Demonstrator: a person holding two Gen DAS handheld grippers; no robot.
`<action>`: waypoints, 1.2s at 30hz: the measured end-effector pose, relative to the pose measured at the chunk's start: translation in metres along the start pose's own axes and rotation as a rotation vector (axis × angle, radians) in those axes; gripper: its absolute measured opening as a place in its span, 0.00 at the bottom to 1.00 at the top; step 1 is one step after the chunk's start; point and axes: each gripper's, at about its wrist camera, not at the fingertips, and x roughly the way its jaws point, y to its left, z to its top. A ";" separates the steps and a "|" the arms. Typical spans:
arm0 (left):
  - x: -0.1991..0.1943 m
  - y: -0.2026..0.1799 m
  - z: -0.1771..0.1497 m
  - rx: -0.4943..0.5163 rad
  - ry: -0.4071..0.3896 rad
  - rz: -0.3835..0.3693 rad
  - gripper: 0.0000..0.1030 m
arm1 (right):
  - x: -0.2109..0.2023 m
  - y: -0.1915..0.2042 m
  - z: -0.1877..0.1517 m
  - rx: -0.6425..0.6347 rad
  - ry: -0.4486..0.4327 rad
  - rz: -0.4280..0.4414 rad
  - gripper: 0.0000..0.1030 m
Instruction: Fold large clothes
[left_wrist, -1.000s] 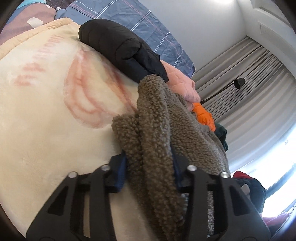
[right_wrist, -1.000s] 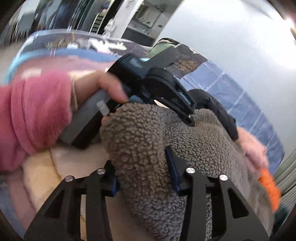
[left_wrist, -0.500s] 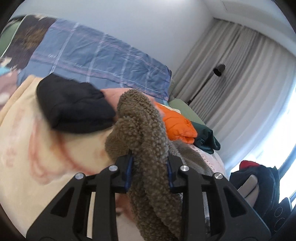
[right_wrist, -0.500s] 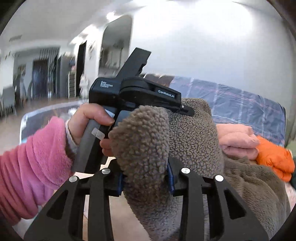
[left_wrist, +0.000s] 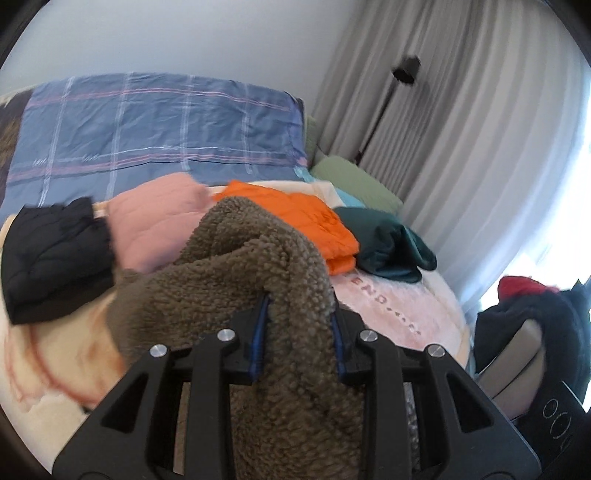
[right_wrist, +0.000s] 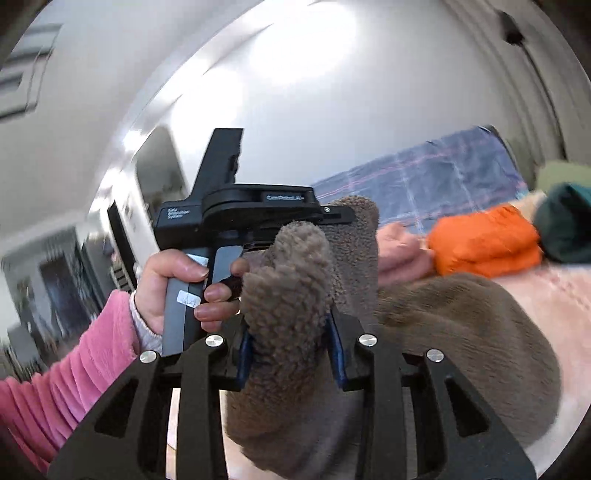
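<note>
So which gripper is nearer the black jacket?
Left, probably. Both clamp the brown fleece. The left gripper has the black jacket just ahead-left; from the right gripper, the left one blocks it.

The left gripper (left_wrist: 299, 332) is being held clamped on brown fleece (left_wrist: 236, 273). The right gripper (right_wrist: 290, 347) is being held clamped likewise, with the left hand (right_wrist: 177, 288) ahead of it, gripping a handle.

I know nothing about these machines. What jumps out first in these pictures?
The shaggy brown fleece garment fills the middle of both views, pinched in the black two-finger left gripper and likewise in the right gripper. Behind it on the bed lies a row of folded clothes, the bright orange quilted jacket most vivid. In the right view, a hand in a pink sleeve grips the other tool's handle.
</note>
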 end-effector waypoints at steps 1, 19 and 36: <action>0.011 -0.011 0.002 0.020 0.011 0.002 0.28 | -0.007 -0.012 0.000 0.028 -0.008 -0.003 0.33; 0.186 -0.109 -0.049 0.206 0.318 -0.090 0.00 | -0.065 -0.146 -0.059 0.411 0.077 -0.083 0.46; 0.059 -0.113 0.012 0.339 -0.066 0.051 0.63 | -0.077 -0.163 -0.015 0.507 0.001 -0.077 0.26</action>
